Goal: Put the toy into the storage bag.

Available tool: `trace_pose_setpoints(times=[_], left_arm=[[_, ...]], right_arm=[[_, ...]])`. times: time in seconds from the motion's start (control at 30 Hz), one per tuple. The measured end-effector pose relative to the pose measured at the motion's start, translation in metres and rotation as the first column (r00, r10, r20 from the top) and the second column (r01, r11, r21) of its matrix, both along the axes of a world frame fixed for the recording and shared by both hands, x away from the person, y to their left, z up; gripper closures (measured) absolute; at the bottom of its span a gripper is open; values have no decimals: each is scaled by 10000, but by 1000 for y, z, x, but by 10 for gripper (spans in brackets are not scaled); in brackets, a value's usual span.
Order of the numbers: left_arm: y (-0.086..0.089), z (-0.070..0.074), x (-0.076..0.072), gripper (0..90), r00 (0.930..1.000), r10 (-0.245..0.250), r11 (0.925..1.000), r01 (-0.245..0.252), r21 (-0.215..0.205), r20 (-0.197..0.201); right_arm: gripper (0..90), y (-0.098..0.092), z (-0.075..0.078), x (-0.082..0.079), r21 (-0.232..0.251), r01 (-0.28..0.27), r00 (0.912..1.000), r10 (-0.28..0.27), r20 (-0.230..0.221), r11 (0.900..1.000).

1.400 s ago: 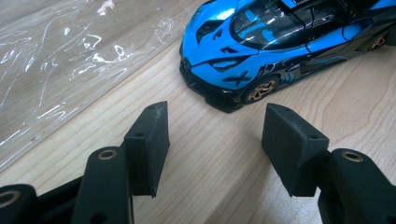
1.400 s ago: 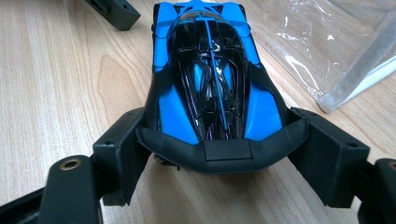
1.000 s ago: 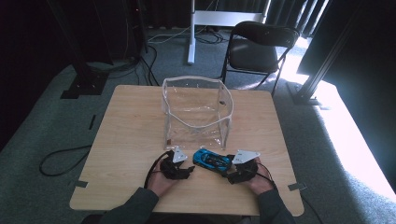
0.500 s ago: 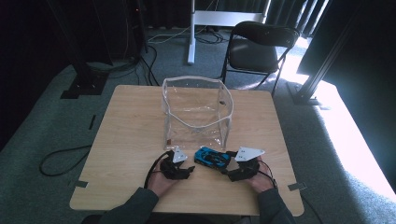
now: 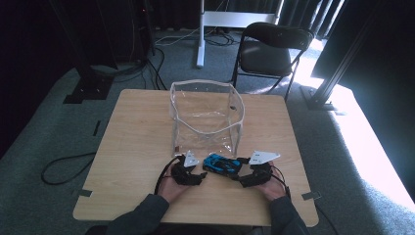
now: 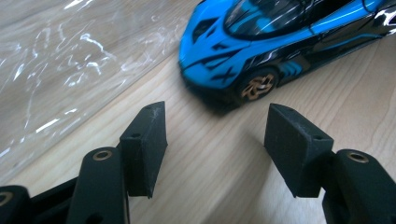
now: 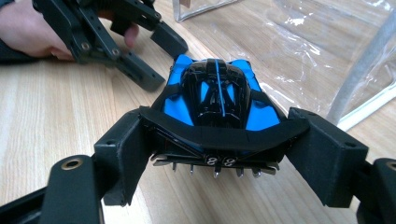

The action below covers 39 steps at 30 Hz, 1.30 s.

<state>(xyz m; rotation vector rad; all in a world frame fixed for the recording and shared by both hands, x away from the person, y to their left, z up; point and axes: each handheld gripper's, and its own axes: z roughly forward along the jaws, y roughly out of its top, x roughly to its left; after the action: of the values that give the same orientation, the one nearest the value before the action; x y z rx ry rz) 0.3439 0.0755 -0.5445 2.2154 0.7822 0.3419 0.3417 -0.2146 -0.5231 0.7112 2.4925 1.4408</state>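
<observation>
Strong daylight enters from the right, whitening the grey carpeted floor [image 5: 362, 132]; surroundings dim. Glare streaks the clear plastic bag [image 6: 60, 65]; soft shadow under the glossy blue-and-black toy car [image 6: 280, 42]. High view slightly soft; close black foam jaws mildly blurred.

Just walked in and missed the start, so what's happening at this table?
A person sits at a wooden table with a hand-held gripper in each hand. The right hand-held gripper has its jaws closed on the rear of a blue and black toy car. The left hand-held gripper is open, near the car's nose, holding nothing. A clear plastic bag stands open just beyond the car, with nothing visible inside.
</observation>
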Motion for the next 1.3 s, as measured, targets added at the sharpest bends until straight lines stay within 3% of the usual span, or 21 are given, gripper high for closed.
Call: trace_pose_setpoints(times=[0.07,0.37,0.57,0.6,0.67,1.17,1.3], left_arm=[[-4,0,0,386,9998,-181,9998,181,56,41],[-5,0,-1,384,10000,-75,10000,75,56,53],[-6,0,-2,388,10000,-77,9999,77,64,62],[-6,0,-2,389,9999,-104,9999,103,80,58],[-6,0,-2,389,9999,-107,9999,106,94,73],[-5,0,-2,389,9999,-108,9999,108,-22,-11],[-5,0,-2,389,9999,-121,9999,121,-48,-29]], right_arm=[[241,1,-5,0,191,92,9997,-88,-235,9998],[235,2,-18,-2,271,398,9973,-381,-623,9988],[236,6,-20,-7,-259,444,9989,-447,-106,9987],[233,11,-21,-8,-673,436,9990,-428,127,9968],[233,13,-22,-9,-956,442,9989,-426,190,9944],[230,12,-23,-11,-1499,362,9991,-323,284,9880],[227,14,-23,-14,-1799,415,9979,-317,570,9828]])
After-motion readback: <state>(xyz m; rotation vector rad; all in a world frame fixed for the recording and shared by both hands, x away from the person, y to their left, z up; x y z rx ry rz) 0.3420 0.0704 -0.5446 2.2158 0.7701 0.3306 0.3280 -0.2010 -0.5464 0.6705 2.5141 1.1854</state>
